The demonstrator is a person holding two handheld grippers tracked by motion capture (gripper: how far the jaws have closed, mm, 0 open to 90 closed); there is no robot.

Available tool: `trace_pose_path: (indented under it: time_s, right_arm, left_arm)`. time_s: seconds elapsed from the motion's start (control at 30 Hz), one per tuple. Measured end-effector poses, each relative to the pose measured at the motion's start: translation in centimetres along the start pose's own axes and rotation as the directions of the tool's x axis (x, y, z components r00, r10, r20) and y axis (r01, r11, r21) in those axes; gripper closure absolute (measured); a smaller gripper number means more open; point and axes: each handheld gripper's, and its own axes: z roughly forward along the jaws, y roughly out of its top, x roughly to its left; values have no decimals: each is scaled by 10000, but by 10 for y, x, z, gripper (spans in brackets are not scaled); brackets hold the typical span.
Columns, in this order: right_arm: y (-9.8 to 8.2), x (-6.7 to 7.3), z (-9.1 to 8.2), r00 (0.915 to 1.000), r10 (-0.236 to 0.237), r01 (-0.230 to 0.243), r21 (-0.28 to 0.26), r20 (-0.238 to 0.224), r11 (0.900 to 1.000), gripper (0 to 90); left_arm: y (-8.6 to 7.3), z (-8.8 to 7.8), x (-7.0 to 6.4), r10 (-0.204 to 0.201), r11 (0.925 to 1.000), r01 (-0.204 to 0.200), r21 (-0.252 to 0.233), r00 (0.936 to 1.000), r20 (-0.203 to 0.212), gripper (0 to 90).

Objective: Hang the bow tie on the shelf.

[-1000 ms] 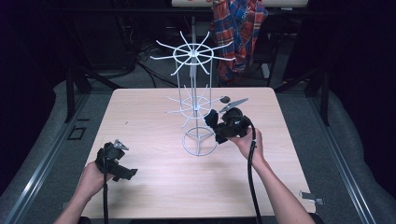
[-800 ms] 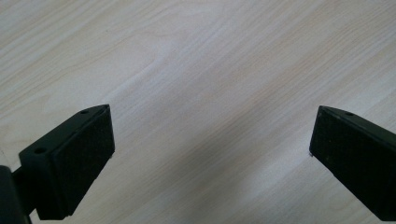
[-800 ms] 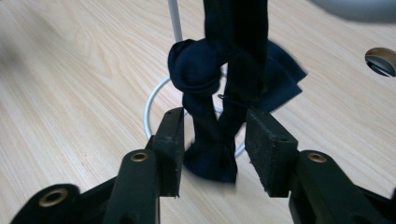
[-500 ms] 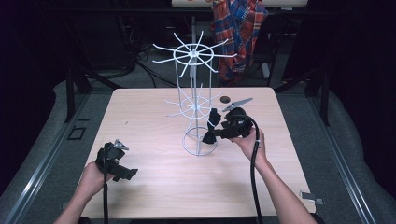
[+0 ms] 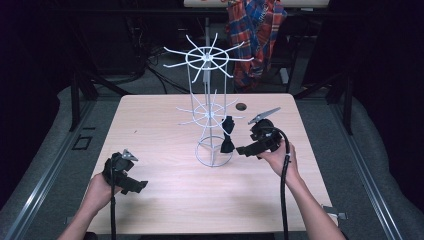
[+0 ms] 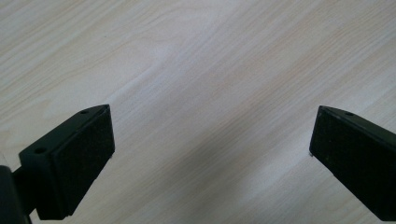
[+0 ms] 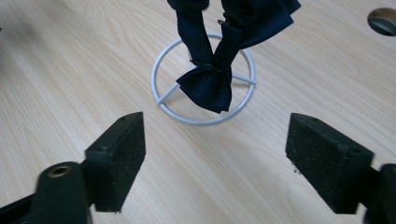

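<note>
A white wire rack [image 5: 207,107] with two tiers of spokes stands on the wooden table [image 5: 165,200]. A dark bow tie [image 5: 228,136] hangs from a lower spoke, dangling over the rack's base ring [image 5: 214,156]. Just right of it, my right gripper [image 5: 248,141] is open and holds nothing. In the right gripper view the bow tie [image 7: 209,84] hangs beyond the open jaws [image 7: 224,158], above the base ring [image 7: 187,116]. My left gripper [image 5: 132,179] rests open at the front left. Its view shows bare wood [image 6: 210,70] between its jaws [image 6: 210,158].
A round hole [image 5: 241,106] sits in the tabletop behind the rack, also seen as a hole [image 7: 383,21] at the corner of the right gripper view. A plaid cloth [image 5: 255,35] hangs beyond the table. Black cables trail from both grippers.
My right gripper has drawn back to the right, away from the rack, leaving the bow tie hanging on the lower spoke. The left gripper has stayed put.
</note>
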Motion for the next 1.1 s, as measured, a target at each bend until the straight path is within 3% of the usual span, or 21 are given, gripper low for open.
trace_pose_path:
  time_s: [0.4, 0.57, 0.67, 0.73, 0.77, 0.8, 0.9, 0.97, 1.0, 1.03, 1.07, 1.1]
  right_arm:
    - [-25, 2, -12, 9991, 49, -53, 104, 421, 9999, 132]
    - [-40, 1, -14, 9983, 27, -56, 500, 581, 9987, 81]
    - [-52, -1, -10, 9981, 226, -283, 998, 578, 9946, 26]
    - [-61, -2, -7, 9977, 305, -388, 1427, 604, 9890, 0]
    - [-70, -2, -2, 9979, 236, -348, 1905, 607, 9811, 0]
    - [-70, -2, -2, 9979, 236, -348, 1905, 607, 9811, 0]
    - [-84, -2, 6, 9979, -59, -119, 2696, 650, 9629, 0]
    - [-85, -2, 9, 9981, -159, -17, 2873, 588, 9579, 0]
    - [-85, -2, 14, 9982, -296, 116, 3182, 518, 9480, 0]
    - [-85, -2, 14, 9982, -296, 116, 3182, 518, 9480, 0]
    - [-84, -2, 16, 9953, -695, 420, 3487, 668, 9363, 0]
    - [-85, -2, 16, 9945, -758, 451, 3561, 726, 9334, 0]
  left_arm:
    - [2, -1, -2, 258, 9997, -258, -40, 9997, 0, 2]
    - [2, 1, -3, 334, 9994, -334, 70, 9994, 47, 2]
    - [2, 2, -4, 439, 9988, -439, 200, 9990, 26, 3]
    - [2, 3, -5, 518, 9983, -519, 255, 9987, 38, 3]
    - [2, 3, -5, 547, 9981, -549, 287, 9985, 97, 2]
    - [3, 3, -5, 573, 9979, -576, 298, 9983, 115, 2]
    - [3, 4, -6, 570, 9981, -575, 218, 9981, 237, 4]
    - [4, 5, -6, 569, 9980, -575, 254, 9980, 263, 3]
    - [4, 6, -6, 578, 9980, -584, 247, 9980, 261, 2]
    - [5, 6, -7, 590, 9980, -596, 228, 9979, 268, 2]
    - [5, 6, -7, 590, 9979, -596, 236, 9979, 271, 2]
    - [5, 6, -7, 583, 9981, -590, 202, 9977, 337, 2]
